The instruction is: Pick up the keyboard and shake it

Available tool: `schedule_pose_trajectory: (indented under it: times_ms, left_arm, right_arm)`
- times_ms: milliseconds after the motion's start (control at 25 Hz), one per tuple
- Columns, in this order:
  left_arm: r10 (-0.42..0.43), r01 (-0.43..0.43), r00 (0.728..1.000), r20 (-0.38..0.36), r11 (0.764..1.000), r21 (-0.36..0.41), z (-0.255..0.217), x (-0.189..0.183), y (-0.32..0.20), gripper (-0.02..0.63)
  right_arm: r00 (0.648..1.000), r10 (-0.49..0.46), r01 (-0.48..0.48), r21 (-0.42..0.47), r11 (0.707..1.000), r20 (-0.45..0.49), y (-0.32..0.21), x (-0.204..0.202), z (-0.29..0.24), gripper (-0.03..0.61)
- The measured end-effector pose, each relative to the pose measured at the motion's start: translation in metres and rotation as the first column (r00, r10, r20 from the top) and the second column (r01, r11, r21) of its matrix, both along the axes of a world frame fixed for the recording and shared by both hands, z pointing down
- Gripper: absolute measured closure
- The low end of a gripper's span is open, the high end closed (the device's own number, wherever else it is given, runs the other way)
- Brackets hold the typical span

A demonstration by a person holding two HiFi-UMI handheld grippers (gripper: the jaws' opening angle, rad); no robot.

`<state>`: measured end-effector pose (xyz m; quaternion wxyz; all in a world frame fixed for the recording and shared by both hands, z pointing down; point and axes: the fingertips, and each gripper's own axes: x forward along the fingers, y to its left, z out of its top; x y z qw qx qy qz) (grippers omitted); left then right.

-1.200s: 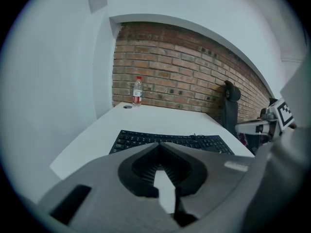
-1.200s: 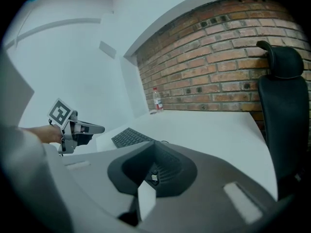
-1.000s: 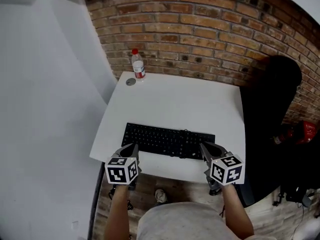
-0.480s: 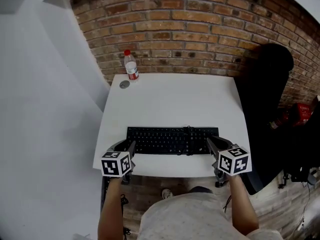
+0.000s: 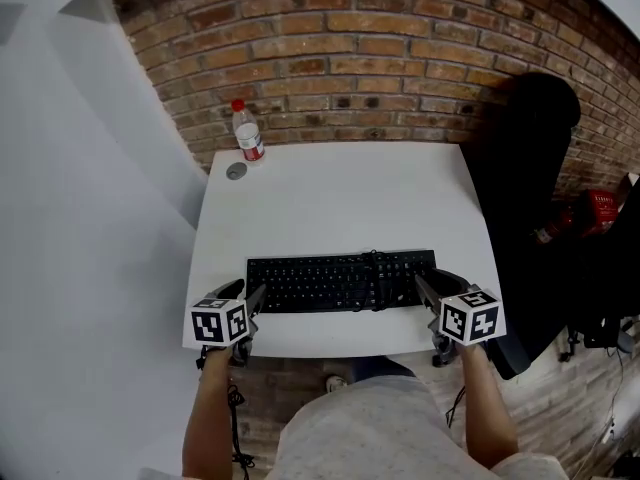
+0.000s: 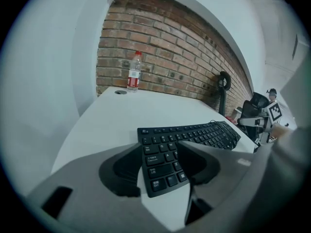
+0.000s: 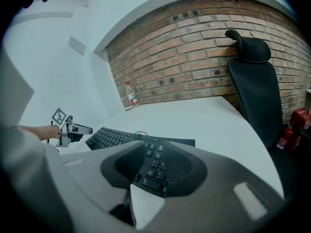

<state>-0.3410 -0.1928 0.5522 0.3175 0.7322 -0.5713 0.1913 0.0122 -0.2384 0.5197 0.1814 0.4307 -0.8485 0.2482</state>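
Observation:
A black keyboard lies flat on the white table, near its front edge. My left gripper is at the keyboard's left end. In the left gripper view the keyboard has its left corner between the jaws of that gripper. These jaws are opening and a gap shows on each side. My right gripper is at the right end. The number-pad end of the keyboard lies between the jaws of the right gripper, which are opening too.
A water bottle with a red cap stands at the table's far left corner, with a small grey disc beside it. A black office chair stands right of the table. A brick wall runs behind. A red object lies on the floor.
The keyboard has swung level with the table's front edge and lies there. Both grippers' jaws have parted from its ends, and the left gripper has drawn back a little to the left.

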Motion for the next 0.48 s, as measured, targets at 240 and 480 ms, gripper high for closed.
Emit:
schedule_pose_trajectory:
  times_ms: [240, 480]
  left_arm:
    - [-0.019, 0.017, 0.999, -0.042, 0.999, -0.049, 0.015, -0.006, -0.009, 0.332]
    - [-0.028, 0.023, 0.998, -0.059, 0.997, -0.077, 0.024, -0.007, -0.021, 0.296]
  right_arm:
    - [0.999, 0.034, -0.034, -0.022, 0.999, -0.019, -0.016, 0.018, 0.014, 0.394]
    - [0.999, 0.027, -0.030, -0.073, 0.997, -0.037, -0.033, 0.023, 0.030, 0.352]
